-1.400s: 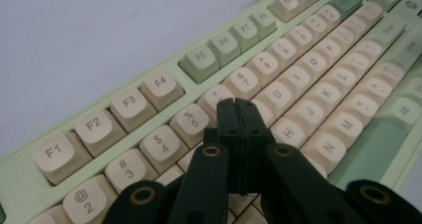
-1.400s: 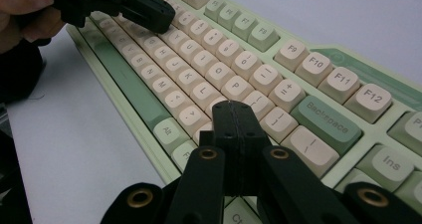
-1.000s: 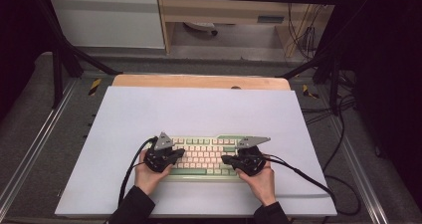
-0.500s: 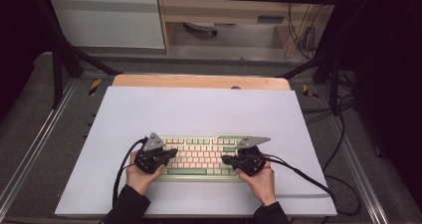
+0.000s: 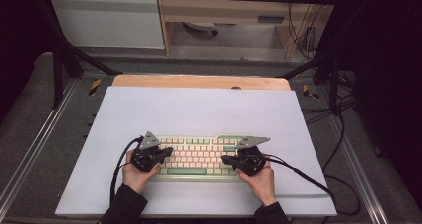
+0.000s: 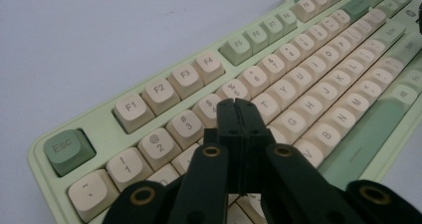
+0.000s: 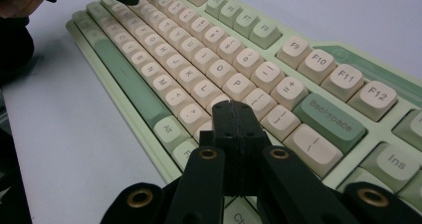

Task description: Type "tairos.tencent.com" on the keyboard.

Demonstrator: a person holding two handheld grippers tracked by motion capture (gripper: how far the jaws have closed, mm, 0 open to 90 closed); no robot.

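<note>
A pale green keyboard with cream keys lies on the white tabletop, toward its near edge. My left gripper hovers over the keyboard's left end, its jaws shut with nothing between them. In the left gripper view, the closed tips sit just above the keys of the keyboard near the 4 and T. My right gripper is over the keyboard's right part, also shut and empty. In the right gripper view, its tips hang above the keys left of Backspace on the keyboard. A hand holds each gripper.
The white sheet covers the table, with a wooden strip along its far edge. Black cables trail from both grippers over the near corners. Black frame bars and metal rails flank the table.
My left gripper has shifted a little to the left along the keyboard. The right gripper has stayed where it was.
</note>
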